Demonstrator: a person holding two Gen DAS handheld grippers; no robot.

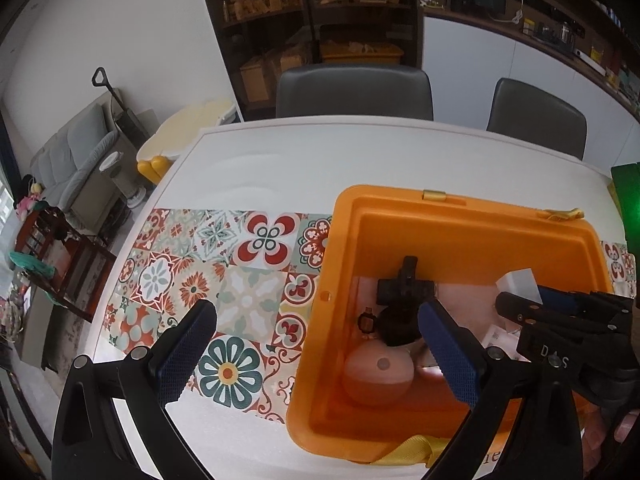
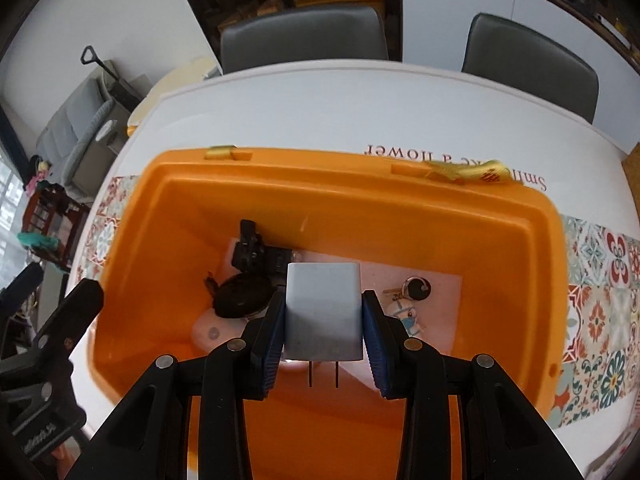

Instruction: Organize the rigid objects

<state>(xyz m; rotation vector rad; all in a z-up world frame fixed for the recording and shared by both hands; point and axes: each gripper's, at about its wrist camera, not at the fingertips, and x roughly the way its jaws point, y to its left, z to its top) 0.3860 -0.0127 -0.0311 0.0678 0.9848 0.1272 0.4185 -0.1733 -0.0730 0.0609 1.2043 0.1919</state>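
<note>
my right gripper (image 2: 324,320) grips the white charger (image 2: 323,312) over the orange bin (image 2: 344,196), not yet dropped; my left gripper (image 1: 320,344) hangs spread and empty. a black mount (image 2: 256,254) and a keychain (image 2: 412,300) already sit inside, so i judge sorting nearly done

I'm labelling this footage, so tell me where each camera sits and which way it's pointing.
Left wrist: on the open left gripper, looking down over the orange bin's left rim and the tiled mat; the right gripper shows too.
Right wrist: on the right gripper, looking into the bin, clamped on a white charger.
Both share the bin, the black clamp and the chairs.
</note>
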